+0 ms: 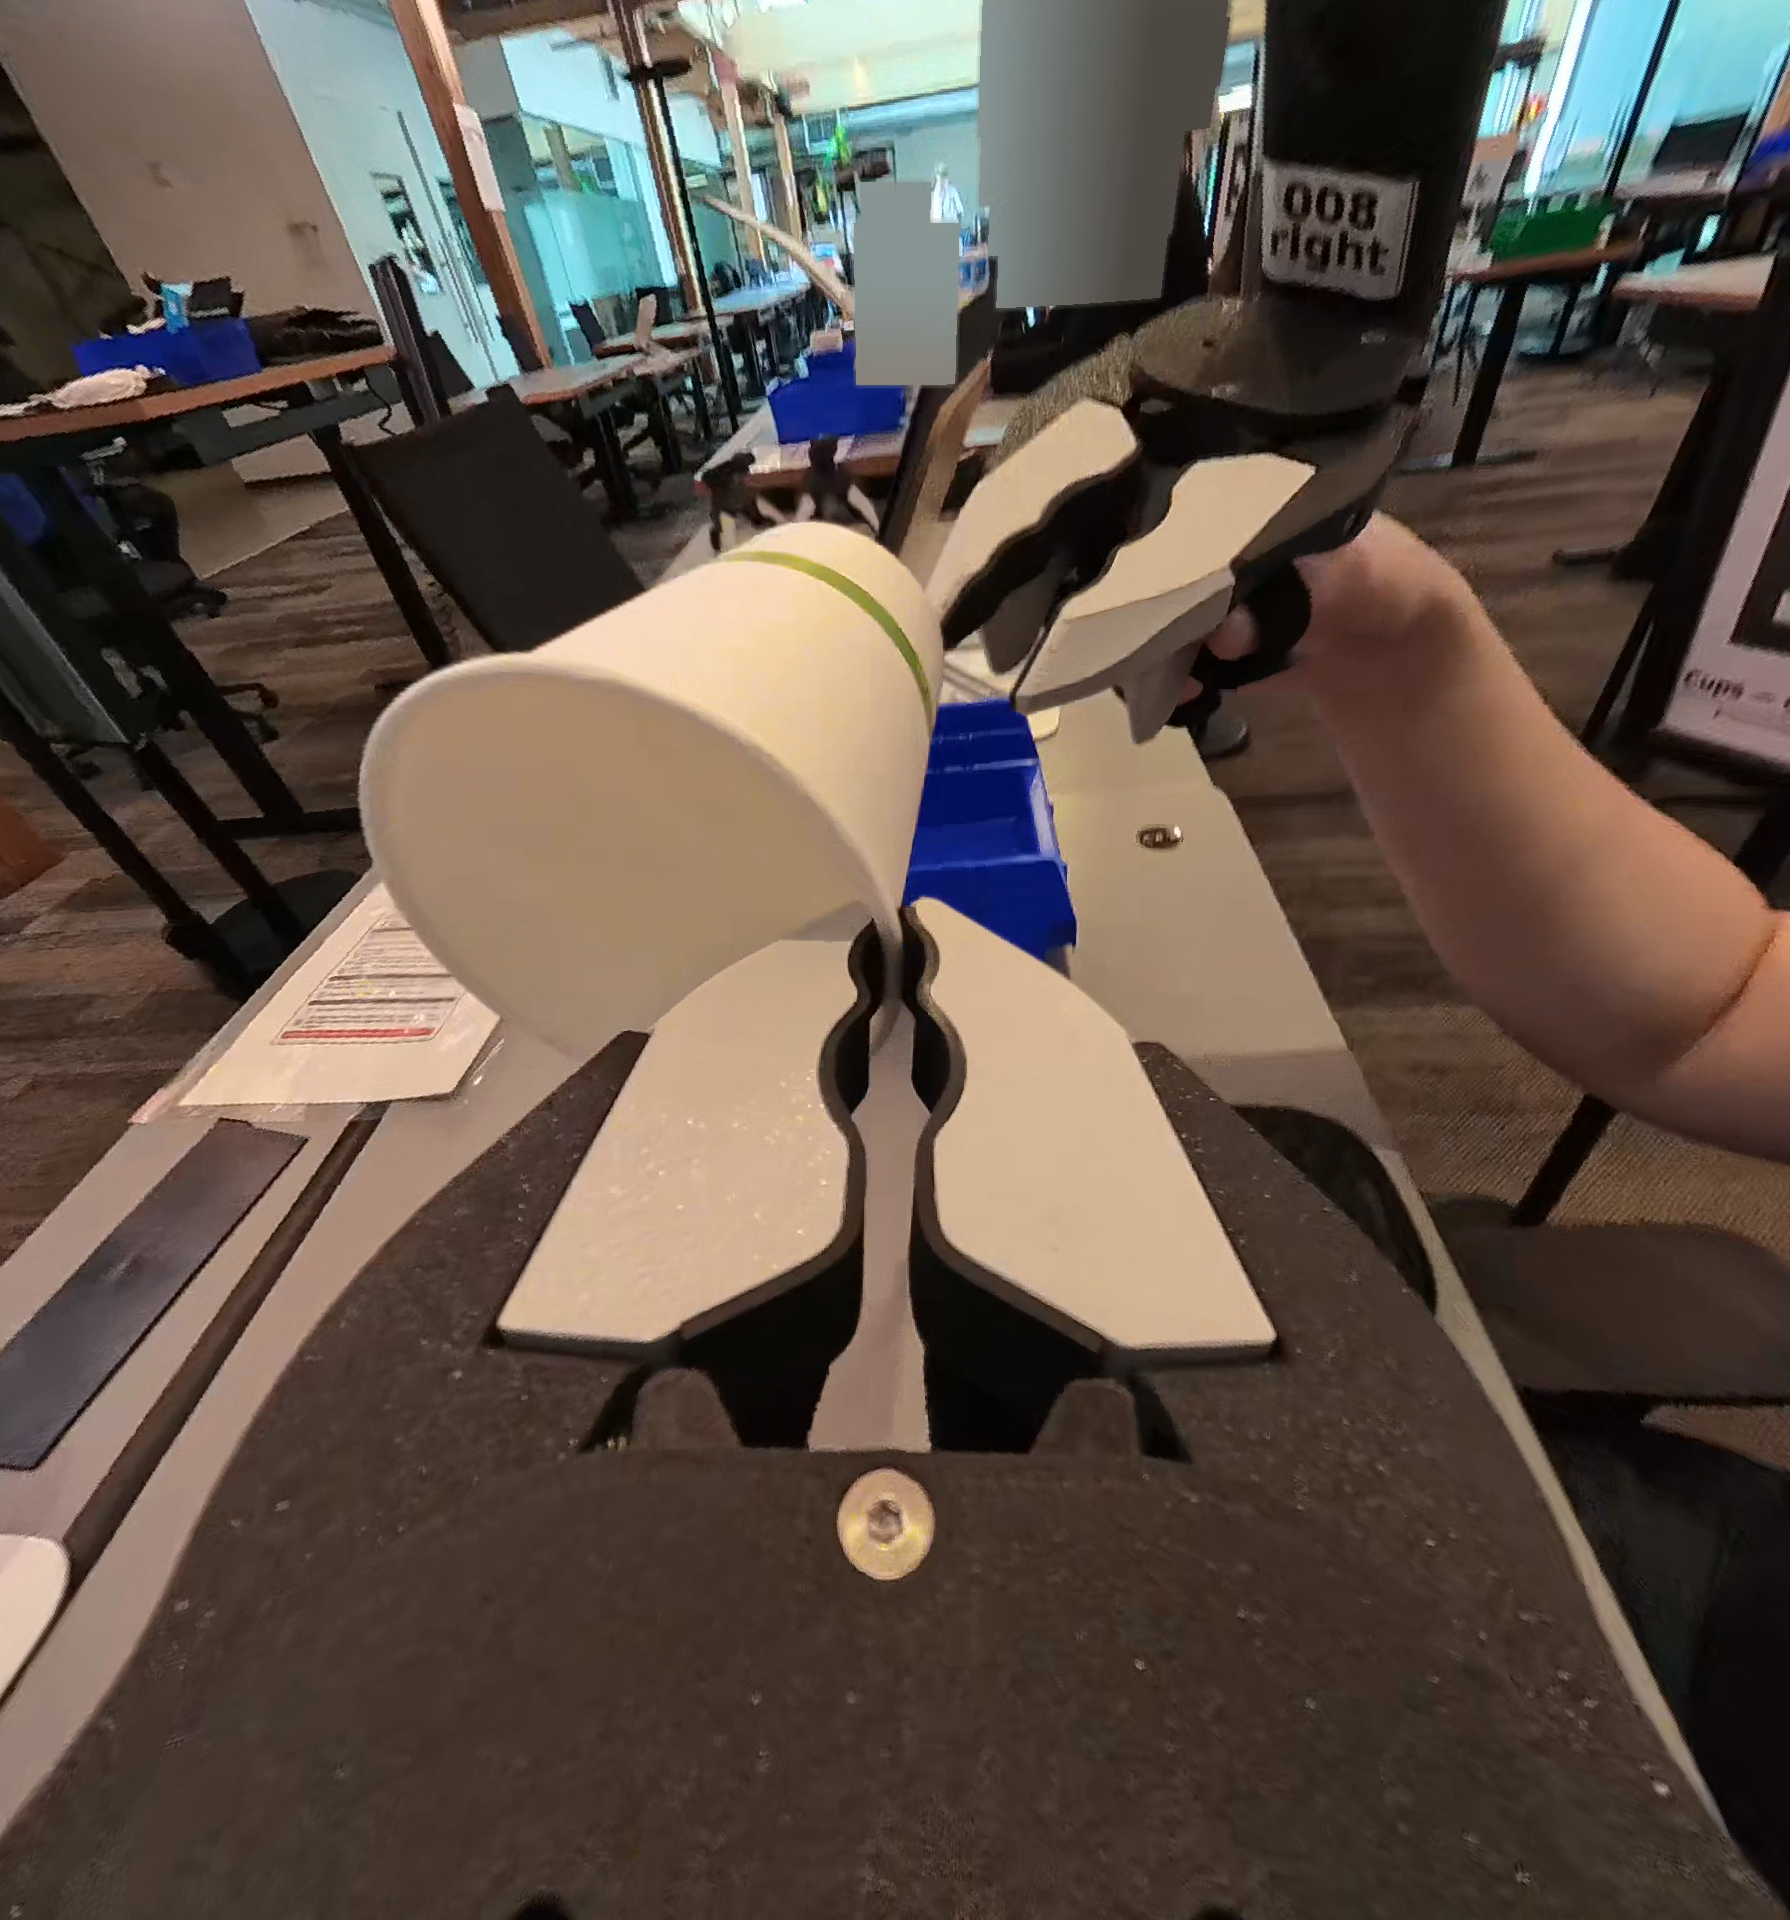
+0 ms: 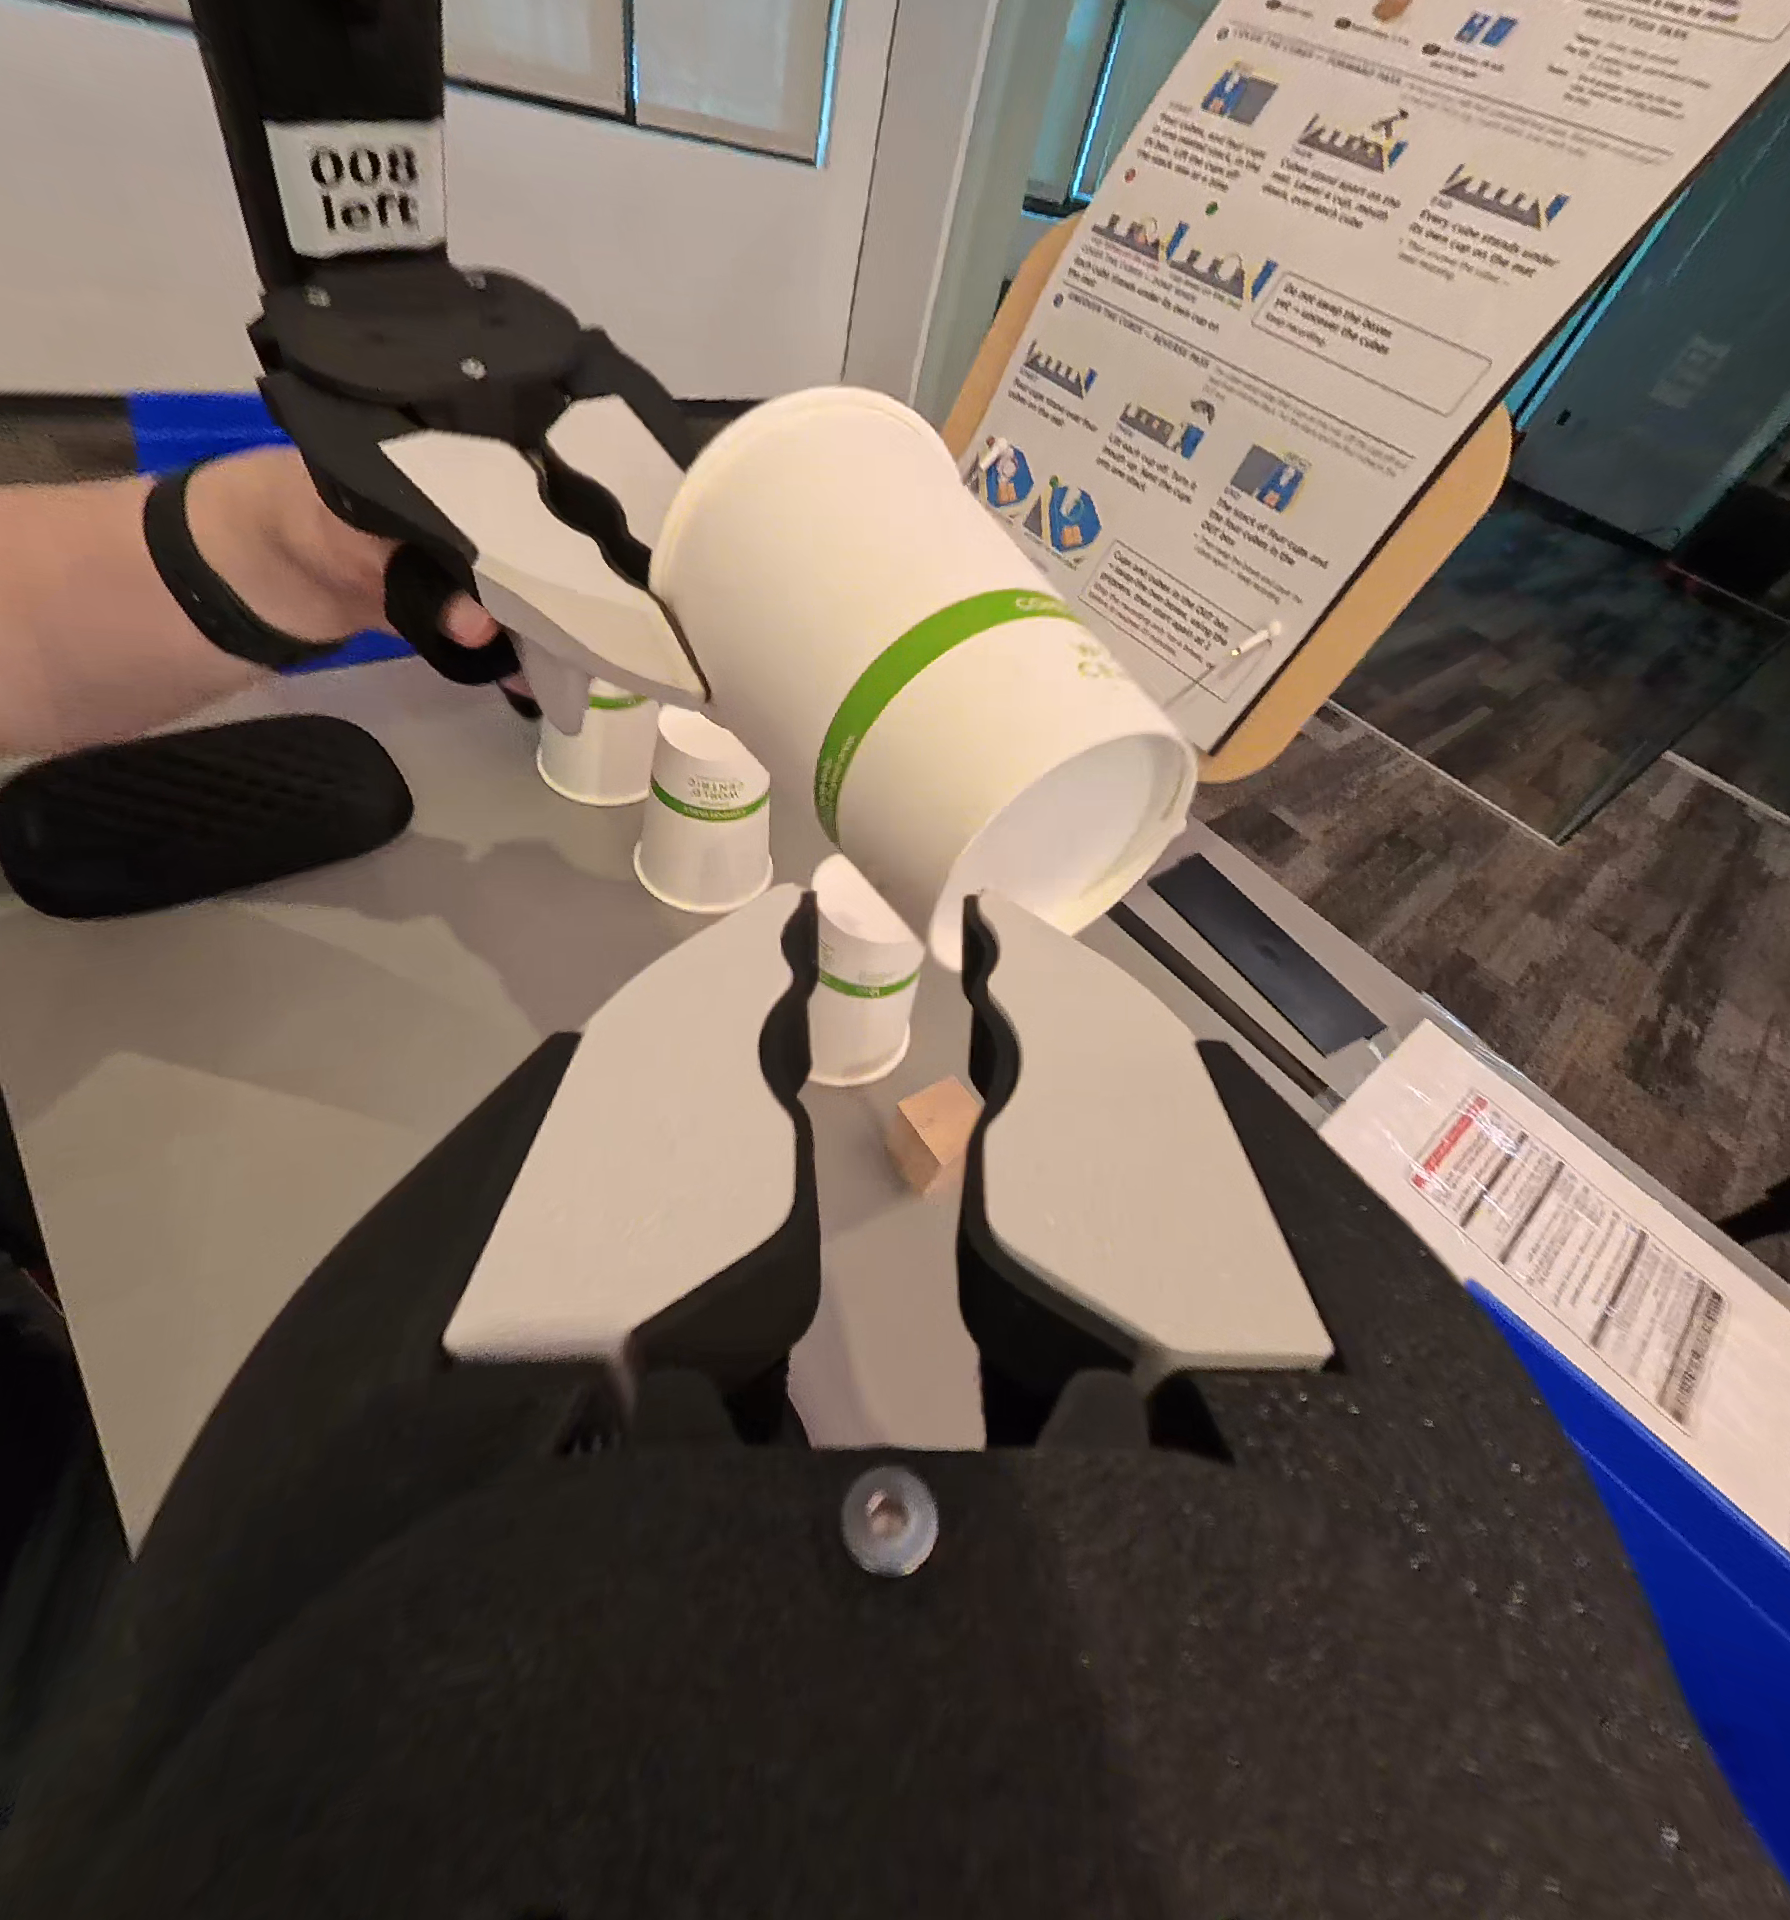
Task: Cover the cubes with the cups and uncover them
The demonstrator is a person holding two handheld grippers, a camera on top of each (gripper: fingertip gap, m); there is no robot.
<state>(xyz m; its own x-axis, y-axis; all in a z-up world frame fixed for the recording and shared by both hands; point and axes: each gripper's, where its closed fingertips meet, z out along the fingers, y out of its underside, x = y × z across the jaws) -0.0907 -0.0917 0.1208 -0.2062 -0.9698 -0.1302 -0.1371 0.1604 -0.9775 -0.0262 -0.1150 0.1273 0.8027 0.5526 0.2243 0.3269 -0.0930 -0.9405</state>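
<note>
My left gripper (image 1: 896,935) is shut on the rim of a white paper cup with a green band (image 1: 662,769) and holds it tilted in the air; the same gripper shows in the right wrist view (image 2: 678,582). The cup's rim (image 2: 818,416) shows doubled edges, like nested cups. My right gripper (image 2: 886,914) is open, its right fingertip next to the cup's base (image 2: 1067,831); it also shows in the left wrist view (image 1: 979,660). Three cups stand upside down on the grey table (image 2: 299,987): a near one (image 2: 860,987), a middle one (image 2: 704,821) and a far one (image 2: 590,748). A bare wooden cube (image 2: 932,1143) sits by the near cup.
A blue bin (image 1: 984,821) stands on the table beyond the held cup, and a blue bin edge (image 2: 1701,1558) is at my lower right. An instruction board (image 2: 1286,364) stands behind. A black pad (image 2: 195,810) lies on the left. A laminated sheet (image 2: 1577,1278) lies at the table edge.
</note>
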